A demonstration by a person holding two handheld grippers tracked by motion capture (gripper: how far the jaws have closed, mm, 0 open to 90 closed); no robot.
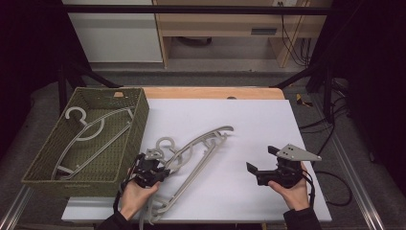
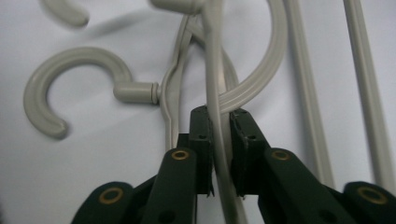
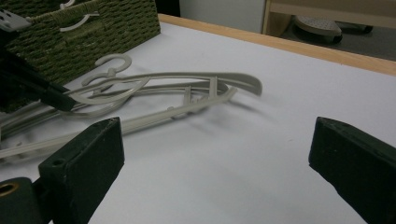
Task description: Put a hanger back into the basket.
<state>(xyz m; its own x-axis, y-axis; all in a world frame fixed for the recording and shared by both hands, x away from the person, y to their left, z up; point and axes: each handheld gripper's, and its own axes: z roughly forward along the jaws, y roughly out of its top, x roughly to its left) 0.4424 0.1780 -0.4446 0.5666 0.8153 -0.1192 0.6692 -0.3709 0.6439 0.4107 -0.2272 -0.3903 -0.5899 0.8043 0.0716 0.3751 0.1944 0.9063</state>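
Observation:
Several grey plastic hangers (image 1: 191,155) lie tangled on the white table top (image 1: 253,120). My left gripper (image 1: 153,165) sits at their hook end, left of centre. In the left gripper view its jaws (image 2: 219,119) are shut on a thin grey hanger bar (image 2: 212,70) running between the pads. A hook of another hanger (image 2: 56,88) lies to the left of it. My right gripper (image 1: 261,159) rests at the front right, apart from the pile, open with nothing between its fingers (image 3: 215,140). The hangers (image 3: 187,81) lie ahead of it.
A green woven basket (image 1: 140,117) stands at the table's left edge with a grey hanger (image 1: 91,129) lying inside. The basket wall (image 3: 70,44) is close behind the pile. A wooden table rim (image 1: 215,92) runs along the back.

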